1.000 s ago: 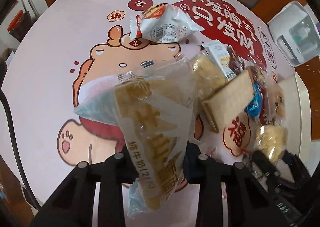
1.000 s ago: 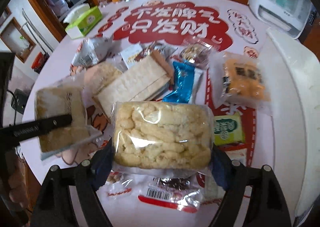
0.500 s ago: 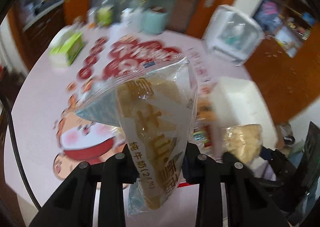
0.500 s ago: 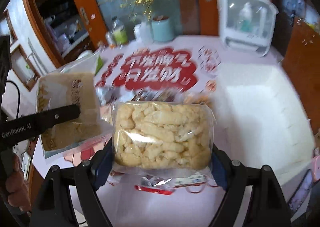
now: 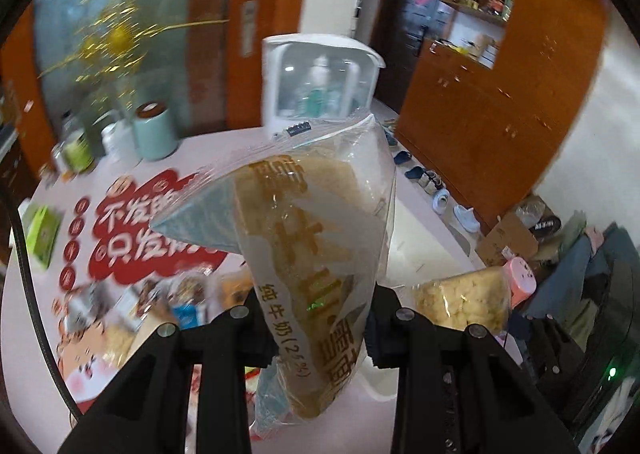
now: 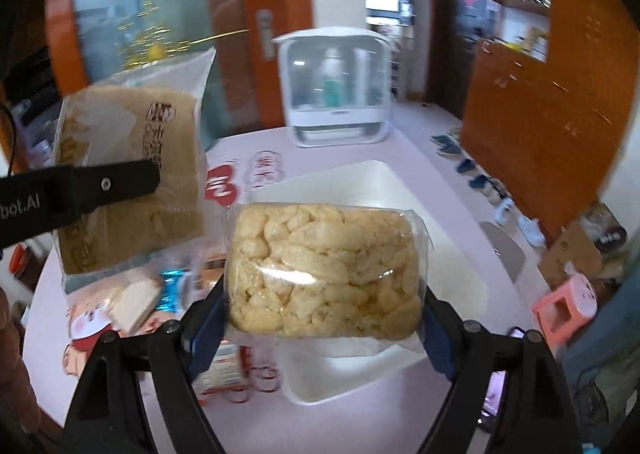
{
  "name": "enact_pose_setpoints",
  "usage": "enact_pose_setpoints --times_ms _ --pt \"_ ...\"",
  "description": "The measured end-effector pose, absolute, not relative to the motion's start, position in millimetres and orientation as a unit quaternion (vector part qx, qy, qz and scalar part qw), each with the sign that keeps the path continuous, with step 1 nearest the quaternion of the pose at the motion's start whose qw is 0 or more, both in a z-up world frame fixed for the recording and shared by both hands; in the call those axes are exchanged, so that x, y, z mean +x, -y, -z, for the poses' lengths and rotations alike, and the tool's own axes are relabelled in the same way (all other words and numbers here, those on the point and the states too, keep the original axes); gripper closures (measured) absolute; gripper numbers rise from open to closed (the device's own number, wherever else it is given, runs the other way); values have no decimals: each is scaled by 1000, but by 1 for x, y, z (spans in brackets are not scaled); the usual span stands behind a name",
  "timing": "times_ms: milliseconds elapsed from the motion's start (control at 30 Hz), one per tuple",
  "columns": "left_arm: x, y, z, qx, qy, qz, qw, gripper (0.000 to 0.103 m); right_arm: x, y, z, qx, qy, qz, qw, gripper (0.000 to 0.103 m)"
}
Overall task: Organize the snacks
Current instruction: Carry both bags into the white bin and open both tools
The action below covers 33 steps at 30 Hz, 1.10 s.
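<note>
My left gripper (image 5: 320,328) is shut on a clear bag of brown cake (image 5: 312,254) with gold lettering, held high above the table; the bag also shows in the right wrist view (image 6: 132,174) at the left. My right gripper (image 6: 322,318) is shut on a clear pack of pale puffed snacks (image 6: 324,270), held above a white rectangular bin (image 6: 452,254). The pack shows in the left wrist view (image 5: 464,304) at the right. Several loose snacks (image 5: 160,306) lie on the table below.
The round pink table (image 6: 280,426) has red lettering. A white cabinet with a clear door (image 6: 334,94) stands at its far side. A mint canister (image 5: 154,132), bottles and a green tissue box (image 5: 42,234) sit at the back left. Shoes and boxes are on the floor at right.
Both grippers have lifted with their packs and tilted up and to the right. The view has swung from the snack pile to the white bin and the room beyond.
</note>
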<state>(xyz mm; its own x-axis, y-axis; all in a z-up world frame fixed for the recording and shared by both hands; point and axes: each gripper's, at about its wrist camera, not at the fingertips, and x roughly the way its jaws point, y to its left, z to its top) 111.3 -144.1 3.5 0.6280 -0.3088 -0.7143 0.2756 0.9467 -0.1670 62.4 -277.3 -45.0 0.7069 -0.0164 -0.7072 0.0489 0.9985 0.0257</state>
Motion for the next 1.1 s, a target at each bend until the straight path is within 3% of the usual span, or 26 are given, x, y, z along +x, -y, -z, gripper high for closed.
enact_pose_setpoints --times_ms 333,600,633,667,700,767,867,1100 --pt "141 231 12 57 -399 155 902 72 91 326 75 32 -412 47 909 18" --pt "165 252 33 90 -416 146 893 68 104 344 93 74 -442 35 893 16" --pt "167 253 35 96 -416 142 893 66 107 346 96 79 -447 36 890 16" --pt "169 255 36 102 -414 137 894 53 109 347 99 83 -453 37 887 16" --pt "171 256 37 106 -413 133 895 31 110 347 101 85 -457 37 885 15" --pt "174 256 38 117 -405 122 899 13 112 346 103 82 -459 38 884 12" --pt "177 254 35 121 -398 124 901 13 112 342 102 71 -448 32 891 7" --pt "186 230 39 83 -425 101 896 13 110 337 94 63 -437 21 897 6"
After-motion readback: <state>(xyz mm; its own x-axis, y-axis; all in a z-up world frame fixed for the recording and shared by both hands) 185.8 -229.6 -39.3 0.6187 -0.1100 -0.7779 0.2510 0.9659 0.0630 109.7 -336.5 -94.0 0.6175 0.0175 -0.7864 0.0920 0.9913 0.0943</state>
